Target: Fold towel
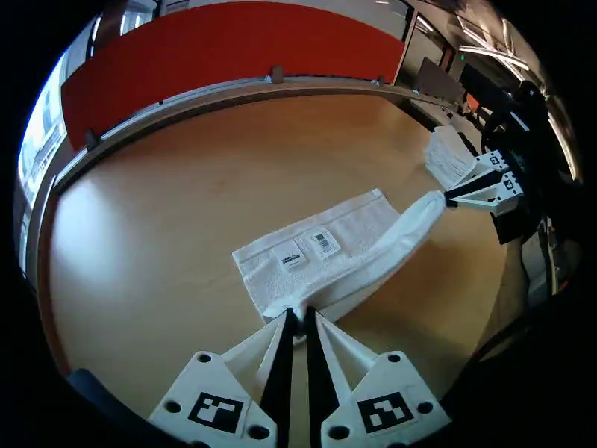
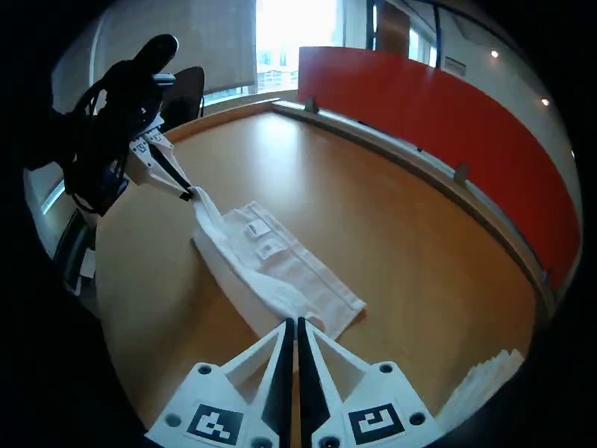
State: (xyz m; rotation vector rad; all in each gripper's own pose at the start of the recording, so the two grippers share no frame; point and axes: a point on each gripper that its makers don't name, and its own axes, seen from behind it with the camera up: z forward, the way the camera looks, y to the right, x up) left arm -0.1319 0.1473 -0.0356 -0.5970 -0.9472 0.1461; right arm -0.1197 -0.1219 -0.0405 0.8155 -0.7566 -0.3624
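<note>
A white towel [image 1: 328,250] with two sewn-in tags lies on the wooden table [image 1: 194,194], its near long edge lifted into a hanging fold. My left gripper [image 1: 298,317] is shut on one corner of that edge. Farther off, my right gripper [image 1: 450,199] pinches the other corner. In the right gripper view the same towel [image 2: 283,269] stretches from my right gripper [image 2: 293,326], shut on its near corner, up to my left gripper [image 2: 190,196], which grips the far corner above the table [image 2: 403,246].
A red partition [image 1: 224,52] runs along the table's far edge. A second folded white towel [image 1: 446,157] lies near the right end of the table, also seen as a towel stack [image 2: 485,384]. A dark chair [image 2: 183,86] stands by the window.
</note>
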